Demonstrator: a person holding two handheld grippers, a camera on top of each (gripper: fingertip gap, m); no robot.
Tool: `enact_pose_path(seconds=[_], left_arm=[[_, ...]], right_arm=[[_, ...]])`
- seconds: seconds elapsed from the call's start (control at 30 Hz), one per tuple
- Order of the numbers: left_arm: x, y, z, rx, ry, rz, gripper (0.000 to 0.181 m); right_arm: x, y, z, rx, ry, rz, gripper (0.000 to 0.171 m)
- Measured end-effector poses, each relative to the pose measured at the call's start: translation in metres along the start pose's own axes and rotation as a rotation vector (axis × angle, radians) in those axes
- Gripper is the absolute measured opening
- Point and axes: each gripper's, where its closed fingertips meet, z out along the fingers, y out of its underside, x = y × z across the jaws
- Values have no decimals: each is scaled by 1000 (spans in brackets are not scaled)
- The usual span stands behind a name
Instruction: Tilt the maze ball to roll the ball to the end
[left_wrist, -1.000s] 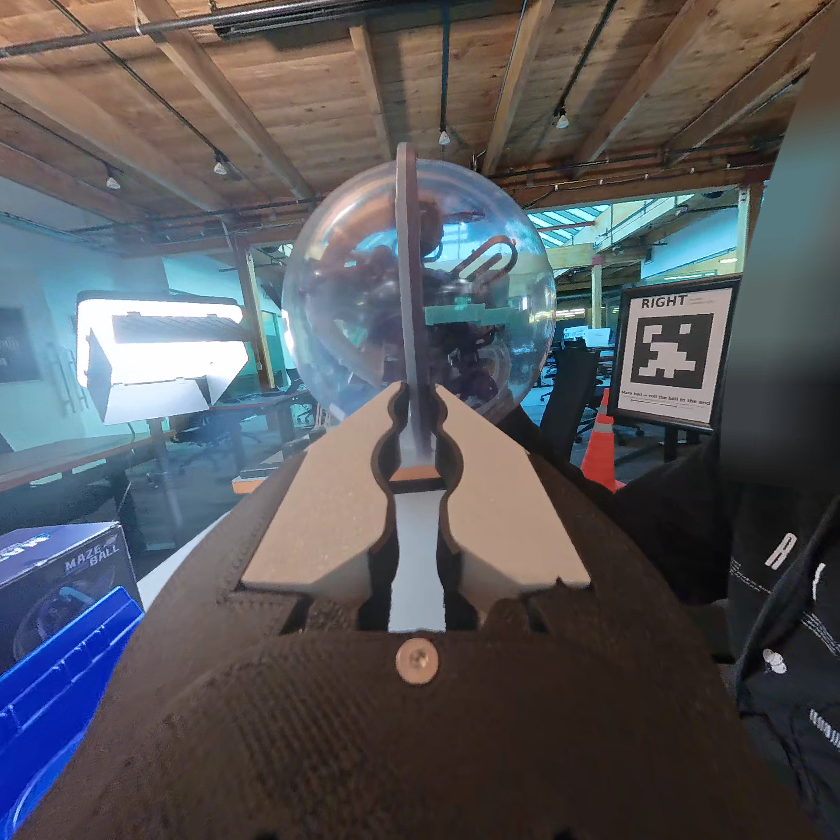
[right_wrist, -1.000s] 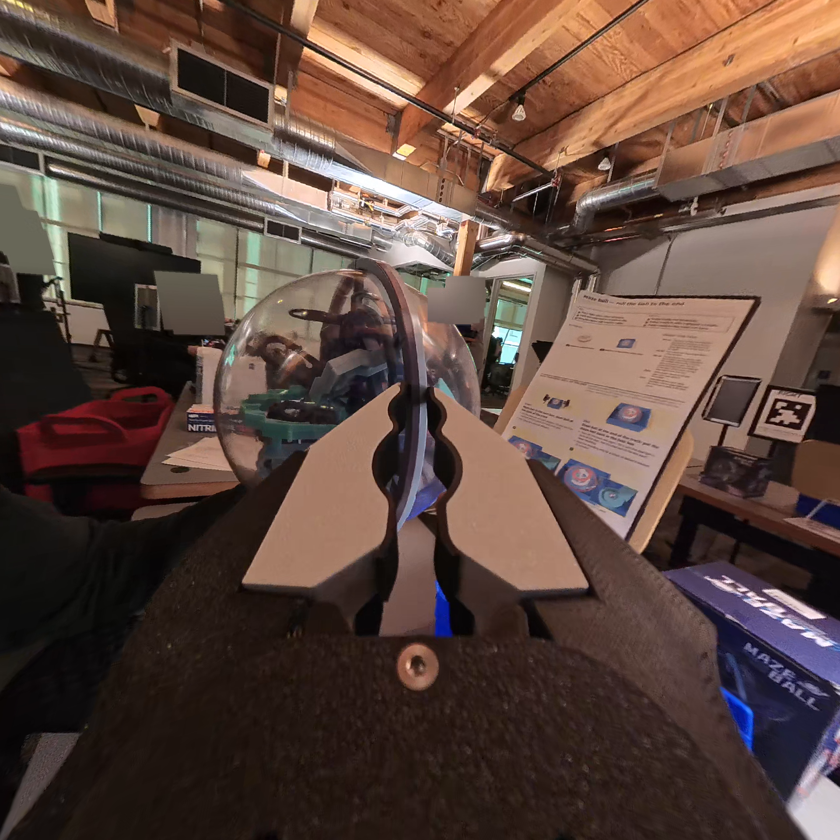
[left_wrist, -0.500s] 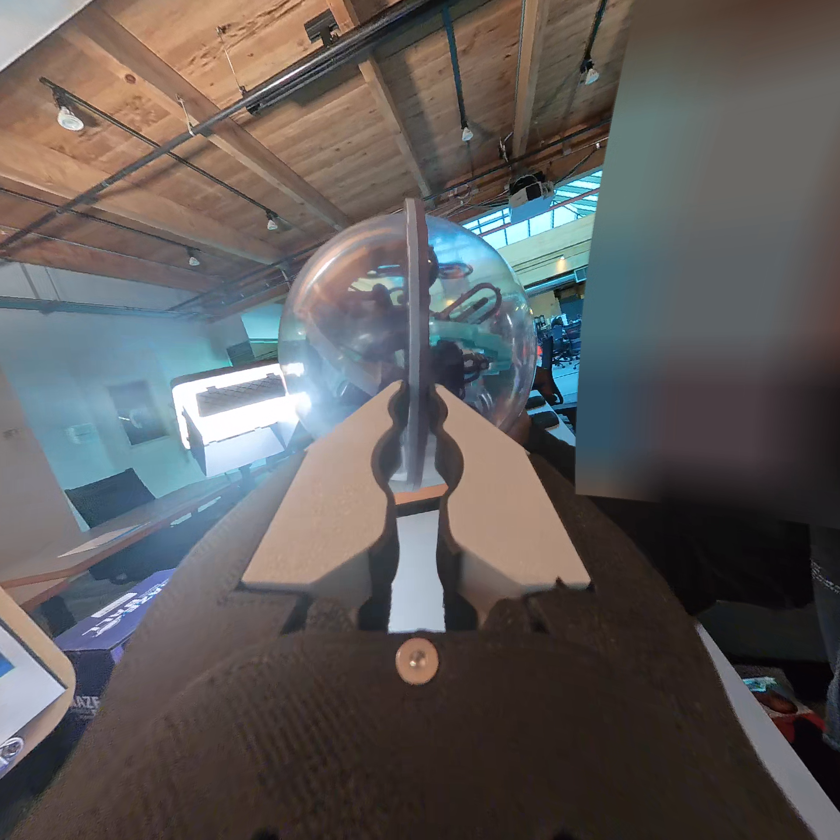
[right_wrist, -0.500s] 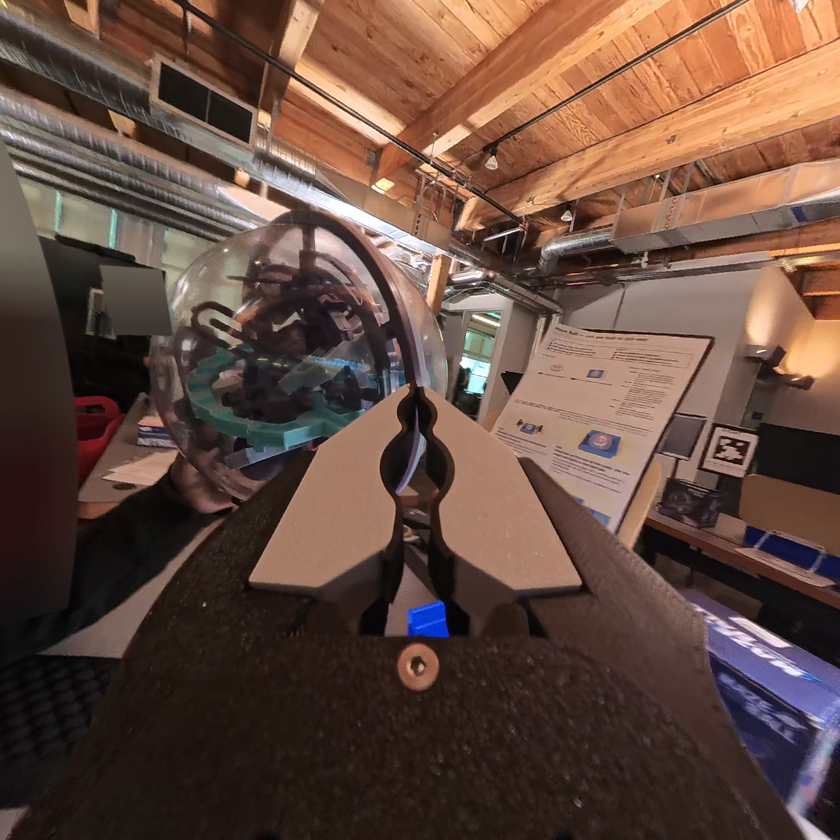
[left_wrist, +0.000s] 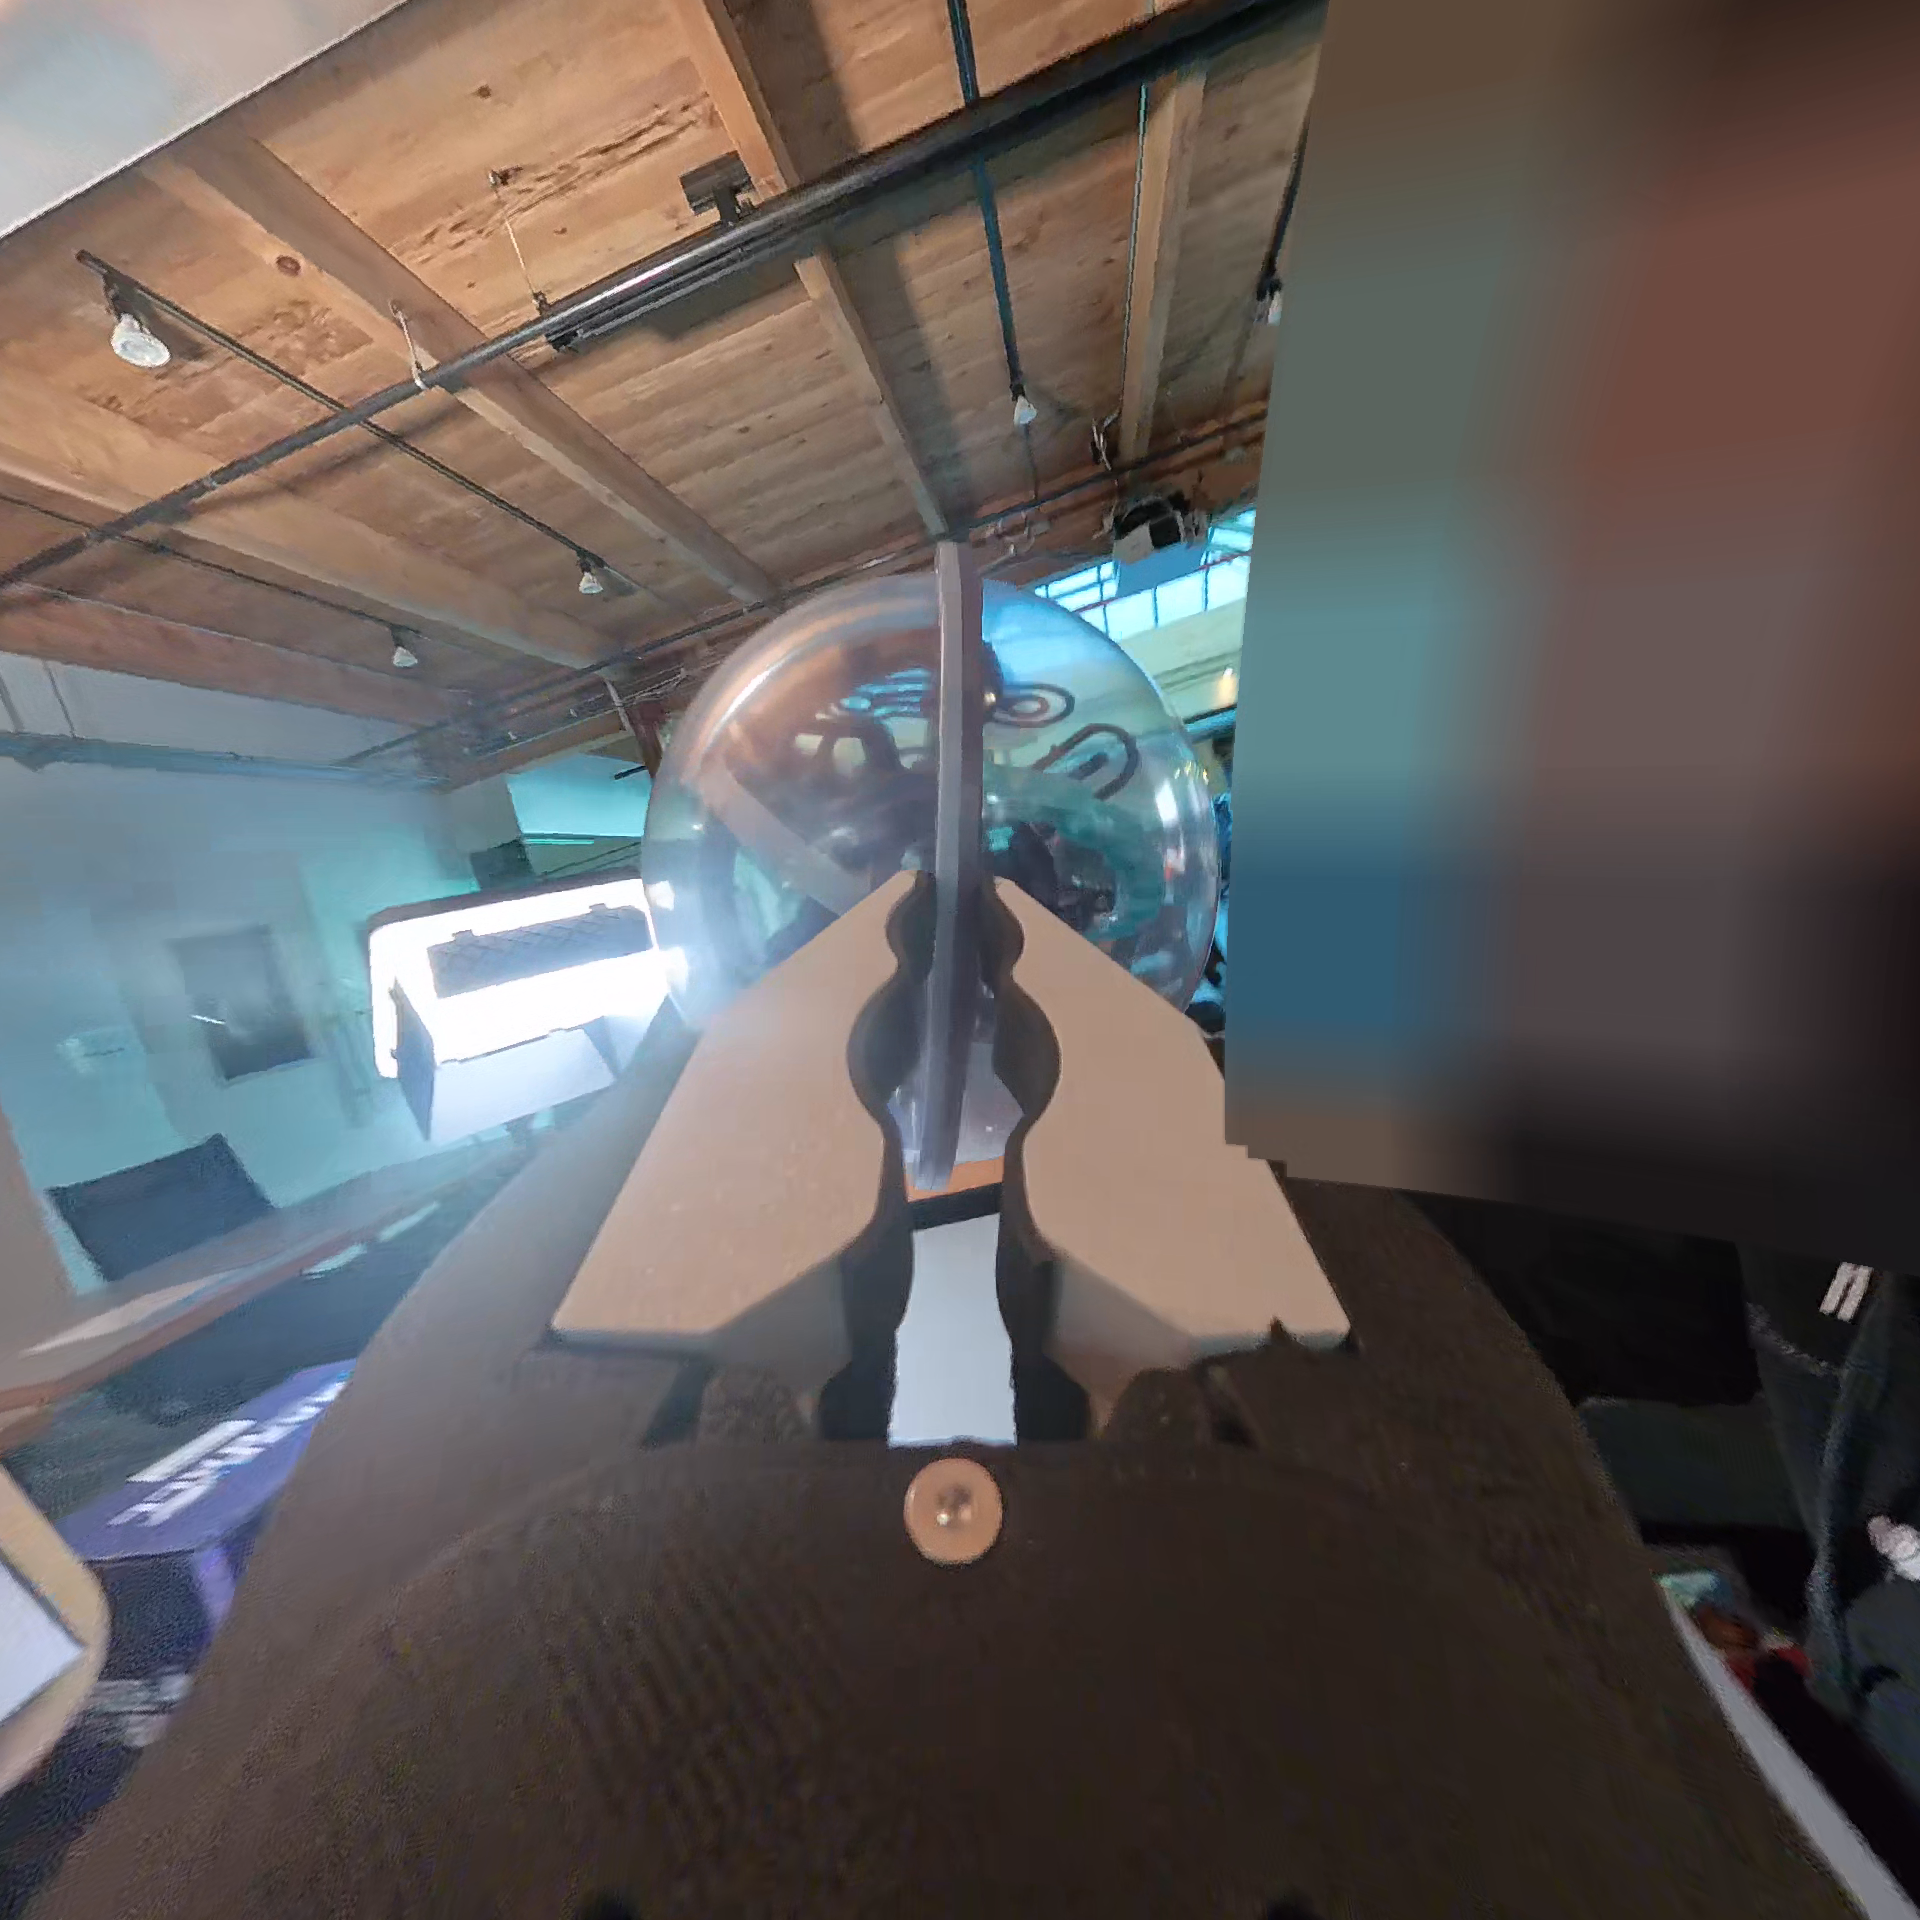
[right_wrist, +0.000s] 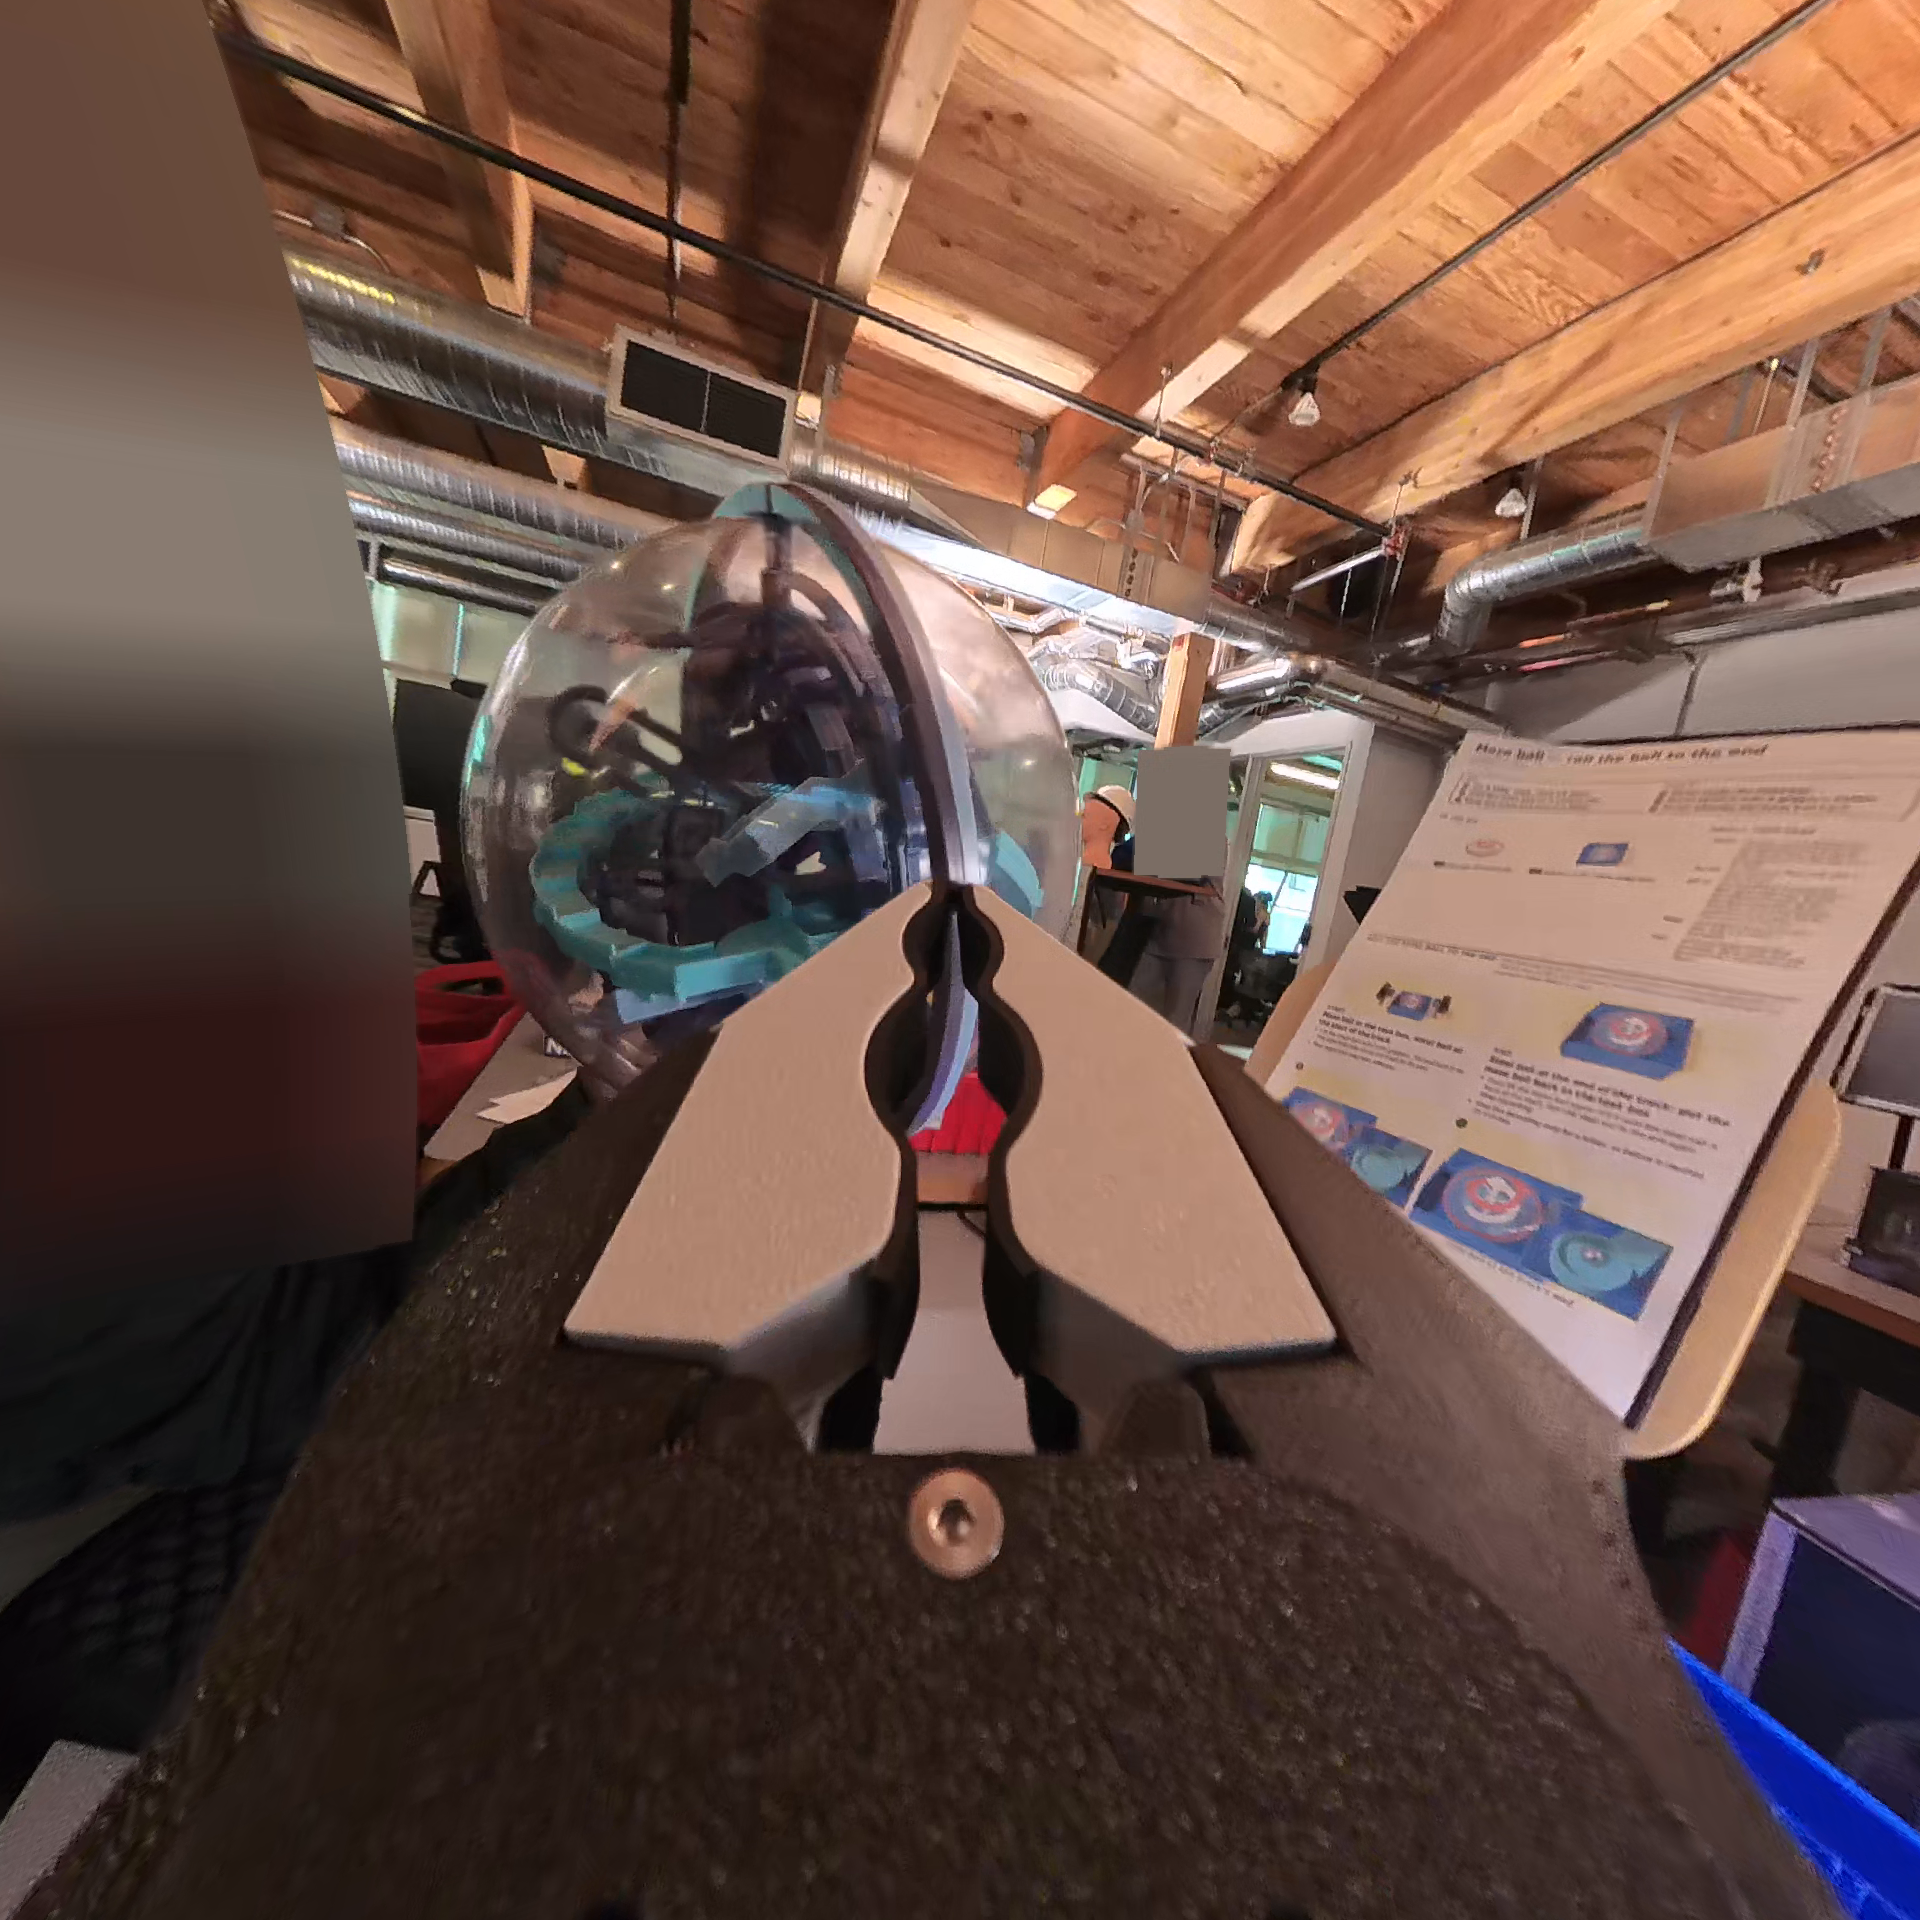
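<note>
Both grippers, left gripper (left_wrist: 954, 888) and right gripper (right_wrist: 951, 891), stayed clamped on the maze ball's (right_wrist: 748, 810) rim held aloft; sphere rolled further over since a second ago, mid-tilt, inner ball not visible.

The left gripper (left_wrist: 954, 894) points upward toward the ceiling, its two pale fingers (left_wrist: 748, 1132) drawn together at the tips and clamped on the thin dark rim of the maze ball (left_wrist: 821, 821), which runs up between them. The right gripper (right_wrist: 951, 891) also tilts upward, its fingers (right_wrist: 1143, 1132) pinched nearly closed on the same rim, the ball (right_wrist: 665, 831) leaning to its left. Both dark gripper bodies fill the lower half of their views, level and centred
</note>
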Motion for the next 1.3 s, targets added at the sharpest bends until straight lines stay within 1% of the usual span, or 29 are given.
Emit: enact_pose_path(seconds=[0.07, 0.27, 0.4, 0.53, 0.6, 0.63, 0.7, 0.77, 0.9, 0.97, 1.07, 1.1, 1.13, 1.17, 1.23, 1.3], left_arm=[[-7, 3, -5, 41, 5, -85, 7], [-25, 19, -27, 144, 18, -295, 7], [-29, 21, -38, 215, 60, -347, 6], [-26, 24, -38, 231, 99, -362, 6], [-24, 31, -38, 214, 100, -379, 6], [-24, 35, -40, 205, 93, -395, 6], [-24, 48, -47, 176, 60, -437, 6], [-21, 67, -55, 130, 17, -512, 6], [-8, 132, -76, -55, -95, -722, 6], [2, 164, -87, -132, -118, -843, 6], [17, 205, -95, -260, -127, -916, 6], [23, 220, -95, -321, -120, -901, 6], [22, 222, -94, -296, -117, -882, 4], [22, 228, -96, -331, -115, -931, 6], [23, 230, -98, -377, -101, -879, 6], [29, 227, -98, -401, -69, -814, 6]], right_arm=[[2, 9, 2, -22, 0, 13, 1], [5, 34, 6, -62, -32, 142, 5], [3, 47, 12, -61, -55, 197, 12], [8, 50, 11, 13, -45, 222, 8], [11, 51, 8, 25, -24, 196, 1], [11, 52, 7, 16, -23, 195, 1], [10, 61, 2, -31, -19, 216, 0], [10, 80, -7, -96, 30, 271, 0], [1, 131, -46, -206, 139, 467, 0], [-7, 154, -66, -253, 184, 534, 0], [-27, 180, -81, -321, 170, 611, 0], [-34, 193, -83, -377, 162, 623, 0], [-39, 205, -85, -426, 161, 610, 0], [-39, 209, -87, -417, 171, 595, 0], [-38, 214, -94, -436, 157, 626, 0], [-34, 213, -99, -445, 163, 574, 0]])
